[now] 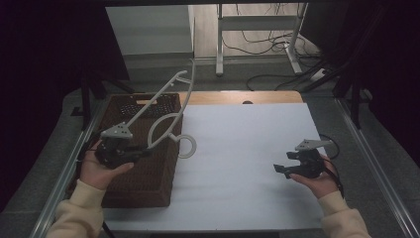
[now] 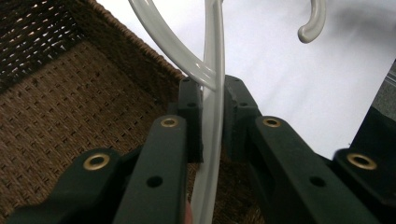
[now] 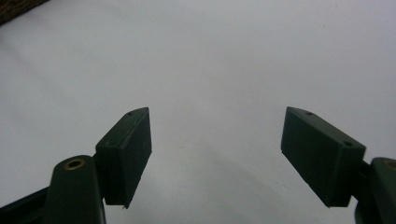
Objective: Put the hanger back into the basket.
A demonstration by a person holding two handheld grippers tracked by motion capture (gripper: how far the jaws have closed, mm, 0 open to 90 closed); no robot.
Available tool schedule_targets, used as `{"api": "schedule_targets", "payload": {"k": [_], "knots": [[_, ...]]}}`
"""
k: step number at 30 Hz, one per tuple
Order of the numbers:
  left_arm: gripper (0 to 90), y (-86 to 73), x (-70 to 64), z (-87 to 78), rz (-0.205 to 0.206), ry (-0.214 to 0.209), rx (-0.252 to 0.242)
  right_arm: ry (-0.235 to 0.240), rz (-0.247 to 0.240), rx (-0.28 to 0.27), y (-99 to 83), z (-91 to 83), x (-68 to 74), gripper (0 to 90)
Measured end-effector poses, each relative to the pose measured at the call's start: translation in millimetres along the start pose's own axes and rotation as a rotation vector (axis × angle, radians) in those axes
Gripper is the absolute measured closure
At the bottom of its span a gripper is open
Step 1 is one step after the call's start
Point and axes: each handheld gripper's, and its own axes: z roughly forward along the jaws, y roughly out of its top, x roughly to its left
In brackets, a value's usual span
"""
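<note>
White hanger (image 2: 211, 112) clamped over wicker basket (image 1: 148, 178)

Hanger (image 2: 212, 70) top & btm cut off by frame edges

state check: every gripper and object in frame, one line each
left gripper: shut on white hanger
white hanger: lifted, tilted over the basket, hook end at the basket's edge
wicker basket: open-topped, on the table
right gripper: open, over the white table
</note>
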Motion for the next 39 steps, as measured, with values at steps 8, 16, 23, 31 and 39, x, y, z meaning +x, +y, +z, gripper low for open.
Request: {"api": "schedule_targets", "payload": {"k": [8, 16, 23, 31, 39], "knots": [[79.6, -6.7, 6.7, 1.7, -0.017, -0.007, 0.001, -0.001, 0.000, 0.001, 0.0, 0.0, 0.3, 24.9], [79.5, -13.2, 14.7, 4.5, -0.040, -0.007, 0.006, -0.002, 0.000, 0.006, -0.1, 0.3, 0.2, 24.9], [79.5, -19.8, 21.1, 5.0, -0.058, -0.011, 0.009, -0.001, 0.000, 0.009, -0.2, 0.5, 0.3, 24.9], [79.5, -28.2, 27.6, 6.3, -0.082, -0.020, 0.017, -0.002, -0.002, 0.015, -0.3, 1.4, 0.6, 24.9], [79.5, -33.3, 33.0, 4.2, -0.091, -0.024, 0.025, -0.004, -0.009, 0.022, -0.7, 2.3, 0.4, 24.9]]}}
